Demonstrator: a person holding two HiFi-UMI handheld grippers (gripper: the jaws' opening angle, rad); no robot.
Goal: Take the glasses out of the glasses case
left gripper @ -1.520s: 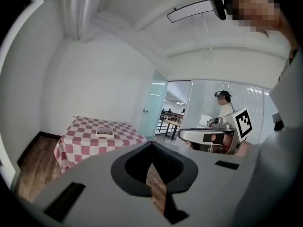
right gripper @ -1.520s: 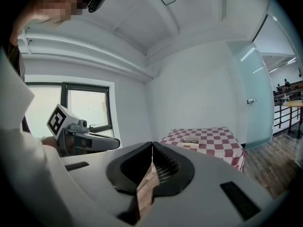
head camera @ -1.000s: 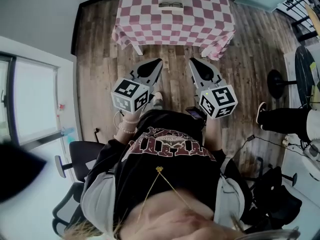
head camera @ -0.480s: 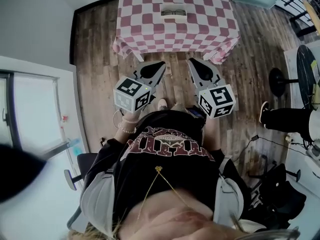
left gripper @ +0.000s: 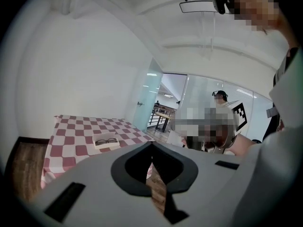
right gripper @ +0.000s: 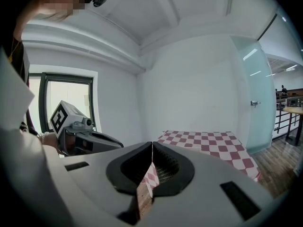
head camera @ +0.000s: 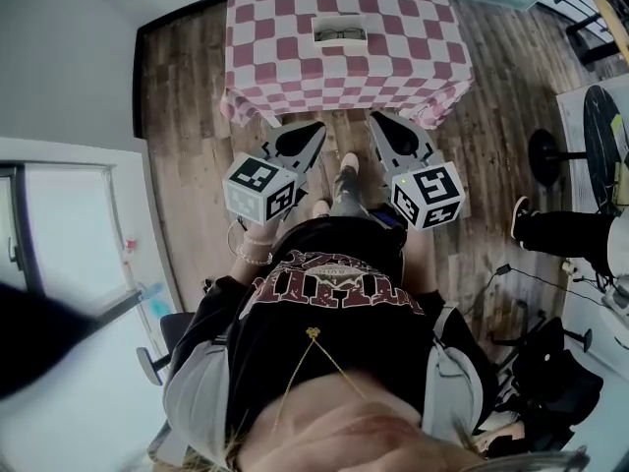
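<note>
1. left gripper (head camera: 298,144): jaws together, tips meeting, nothing between them (its own view shows only a sliver of floor below the tips). Held in the air over the wooden floor (head camera: 197,116), just short of the table's near edge.
2. right gripper (head camera: 393,138): same, jaws closed and empty, level with the left one and near it.
3. Change over the last second: the table (head camera: 265,57) has slid lower and closer in the head view, and a foot (head camera: 346,165) now shows between the grippers. So the person is walking up to the table. Both grippers kept their pose and stayed closed.
4. Meaning: still the approach, nothing touched yet. The jaws will likely have to part before any grasp.
5. glasses case (head camera: 340,29): sits on the checked cloth, towards the middle of the table and well apart from both grippers. It looks like an open white tray with the glasses (head camera: 340,34) lying inside.
6. Hard to make out: the glasses are tiny in every view, so I can't tell whether the arms are folded. No lid can be made out. The right gripper view shows table but no case. The table's far edge is cut off at the top of the head view.
</note>
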